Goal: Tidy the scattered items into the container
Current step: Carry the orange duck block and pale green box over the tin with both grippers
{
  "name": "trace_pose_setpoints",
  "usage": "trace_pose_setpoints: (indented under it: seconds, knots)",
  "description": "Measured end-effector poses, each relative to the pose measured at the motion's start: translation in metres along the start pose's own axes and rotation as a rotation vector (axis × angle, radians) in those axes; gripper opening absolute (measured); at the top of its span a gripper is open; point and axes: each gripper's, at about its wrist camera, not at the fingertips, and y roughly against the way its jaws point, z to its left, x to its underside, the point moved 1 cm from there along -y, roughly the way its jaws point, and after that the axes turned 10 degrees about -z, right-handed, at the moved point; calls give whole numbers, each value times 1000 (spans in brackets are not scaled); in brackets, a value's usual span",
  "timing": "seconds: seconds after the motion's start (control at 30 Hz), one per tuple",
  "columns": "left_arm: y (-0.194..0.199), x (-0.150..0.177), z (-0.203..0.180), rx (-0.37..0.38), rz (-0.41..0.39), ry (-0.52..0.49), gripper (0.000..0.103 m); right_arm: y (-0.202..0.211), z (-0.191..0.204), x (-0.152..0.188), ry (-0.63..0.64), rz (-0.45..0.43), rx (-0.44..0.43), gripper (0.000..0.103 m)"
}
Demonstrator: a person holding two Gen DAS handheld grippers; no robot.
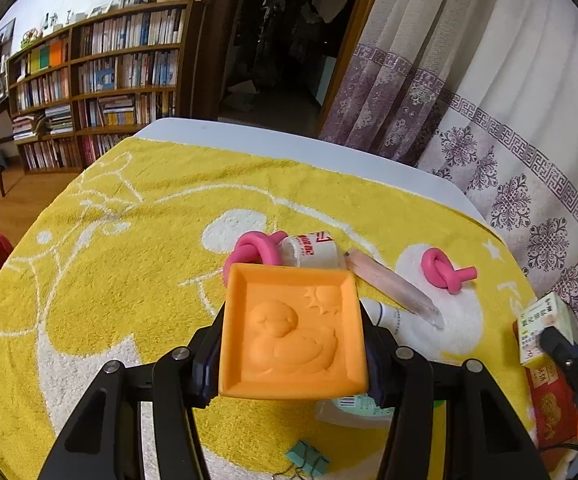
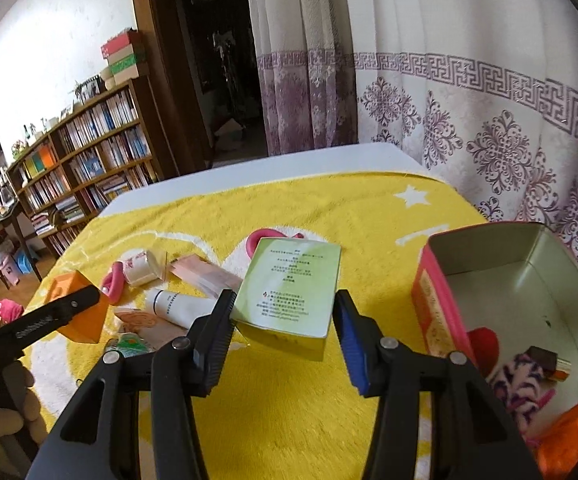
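My left gripper [image 1: 293, 332] is shut on an orange square mould [image 1: 293, 332] with a duck relief, held above the yellow towel [image 1: 149, 240]. In the right wrist view my right gripper [image 2: 285, 304] is shut on a tilted pale green box [image 2: 293, 280], lifted off the towel just left of the open red tin [image 2: 485, 229]. The tin holds a red thing, a striped fuzzy item [image 2: 517, 384], a small dark bottle and an orange piece. On the towel lie two pink knots [image 1: 255, 250] [image 1: 445, 272], a white roll [image 1: 313, 250], a pink packet [image 1: 389, 284] and a white tube [image 2: 181, 308].
A teal binder clip [image 1: 309, 460] and a barcoded pack [image 1: 353, 406] lie near me under the left gripper. Patterned curtains [image 2: 489, 120] hang right behind the table. A bookshelf [image 1: 109, 80] and a dark doorway [image 1: 281, 40] stand beyond the far edge.
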Motion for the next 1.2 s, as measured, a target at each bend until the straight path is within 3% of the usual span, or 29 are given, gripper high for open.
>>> trace_pose_setpoints:
  seconds: [0.4,1.2]
  knots:
    - [29,-3,-32,58,-36,-49,56,54,-43,-11,-67,-94,43,53]
    - [61,26,-174,328,47,-256,56,121,-162,-5,-217,-182,239,53]
